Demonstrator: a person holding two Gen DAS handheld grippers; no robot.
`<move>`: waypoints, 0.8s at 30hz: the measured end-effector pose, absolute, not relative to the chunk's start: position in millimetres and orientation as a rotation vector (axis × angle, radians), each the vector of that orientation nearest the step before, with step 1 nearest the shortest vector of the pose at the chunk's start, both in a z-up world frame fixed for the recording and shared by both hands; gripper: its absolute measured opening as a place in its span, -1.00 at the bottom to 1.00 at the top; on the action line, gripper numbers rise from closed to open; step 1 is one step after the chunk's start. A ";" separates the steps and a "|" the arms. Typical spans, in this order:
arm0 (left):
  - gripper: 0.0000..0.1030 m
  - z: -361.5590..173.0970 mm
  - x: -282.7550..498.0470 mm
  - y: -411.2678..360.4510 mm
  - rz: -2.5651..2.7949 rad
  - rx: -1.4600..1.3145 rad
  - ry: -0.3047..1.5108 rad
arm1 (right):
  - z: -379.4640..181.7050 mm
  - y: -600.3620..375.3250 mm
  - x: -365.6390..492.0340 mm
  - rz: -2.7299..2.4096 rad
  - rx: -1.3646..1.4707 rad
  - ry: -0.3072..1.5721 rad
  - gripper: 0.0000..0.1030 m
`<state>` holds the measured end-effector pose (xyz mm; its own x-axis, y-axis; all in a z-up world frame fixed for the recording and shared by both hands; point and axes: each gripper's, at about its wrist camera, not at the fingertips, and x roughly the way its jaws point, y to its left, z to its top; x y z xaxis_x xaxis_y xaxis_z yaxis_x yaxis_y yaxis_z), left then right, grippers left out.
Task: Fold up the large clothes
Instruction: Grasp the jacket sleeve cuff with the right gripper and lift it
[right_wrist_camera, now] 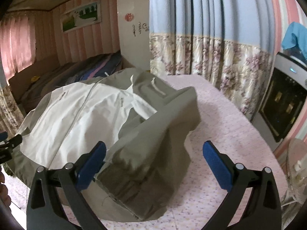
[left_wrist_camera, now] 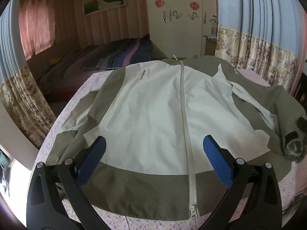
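Observation:
A white and olive-grey zip jacket [left_wrist_camera: 153,105] lies front up on a table under a pink flowered cloth [left_wrist_camera: 119,222]. Its hem is nearest me and its zipper [left_wrist_camera: 185,115] is closed. My left gripper [left_wrist_camera: 154,143] hovers open above the hem, with nothing between its blue pads [left_wrist_camera: 92,163]. The jacket's right sleeve [left_wrist_camera: 278,105] is folded back, its cuff [left_wrist_camera: 293,145] at the table's right edge. In the right wrist view, that olive sleeve [right_wrist_camera: 149,153] lies bunched under my right gripper [right_wrist_camera: 154,147]. The right jaws stand open and the pads do not press on the cloth.
A bed with dark bedding [left_wrist_camera: 76,71] and a white wardrobe [left_wrist_camera: 178,19] stand behind the table. Blue and flowered curtains [right_wrist_camera: 211,57] hang to the right, beside a black oven [right_wrist_camera: 284,99] and a fan [right_wrist_camera: 295,168]. Bare tablecloth [right_wrist_camera: 230,134] shows right of the jacket.

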<state>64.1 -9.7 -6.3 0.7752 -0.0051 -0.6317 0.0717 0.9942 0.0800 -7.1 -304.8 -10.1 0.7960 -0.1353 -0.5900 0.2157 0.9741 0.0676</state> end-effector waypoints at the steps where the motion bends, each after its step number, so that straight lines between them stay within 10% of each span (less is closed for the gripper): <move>1: 0.94 -7.0 64.8 -10.8 -0.036 0.111 0.680 | -12.8 -305.2 -4.2 -0.175 0.146 0.637 0.44; 13: 0.94 -6.2 67.1 -1.8 0.001 0.121 0.680 | -29.1 -303.6 6.7 -0.107 0.190 0.678 -0.47; 24: 0.94 -10.0 84.9 3.4 0.037 0.137 0.694 | -6.6 -333.1 25.7 -0.109 0.162 0.617 -0.75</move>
<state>84.9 3.4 -10.0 0.7686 0.0795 -0.6347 0.0114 0.9904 0.1379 25.7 -333.1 -6.6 0.8105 -0.0536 -0.5832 0.1500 0.9816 0.1182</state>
